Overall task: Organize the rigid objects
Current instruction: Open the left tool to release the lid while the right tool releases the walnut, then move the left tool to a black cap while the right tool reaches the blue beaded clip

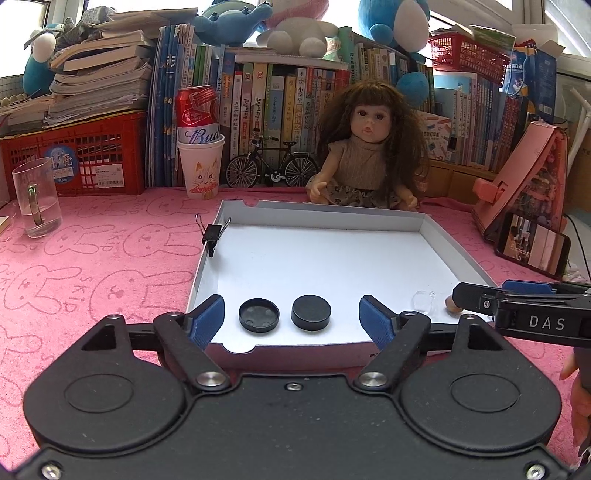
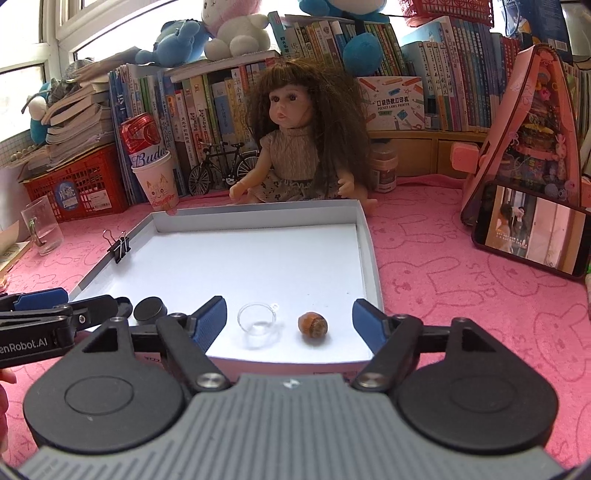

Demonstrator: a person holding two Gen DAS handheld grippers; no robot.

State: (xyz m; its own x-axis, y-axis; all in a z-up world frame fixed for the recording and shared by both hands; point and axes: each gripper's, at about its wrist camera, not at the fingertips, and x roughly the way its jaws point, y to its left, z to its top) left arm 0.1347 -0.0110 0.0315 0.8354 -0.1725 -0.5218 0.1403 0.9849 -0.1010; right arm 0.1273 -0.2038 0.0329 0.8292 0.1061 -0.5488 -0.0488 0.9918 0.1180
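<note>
Tabletop [image 1: 92,266] covered in a pink cloth with bunny outlines, backed by a packed row of upright books [image 1: 280,110] plus a slumped stack of books [image 1: 99,74] on a red crate [image 1: 77,158] at the left. Blue and white plush toys [image 1: 295,26] sit on top of the books, a red basket [image 1: 467,53] at upper right, windows [image 2: 55,29] behind all of it. Strong daylight from those windows, blown out white along the top edge
</note>
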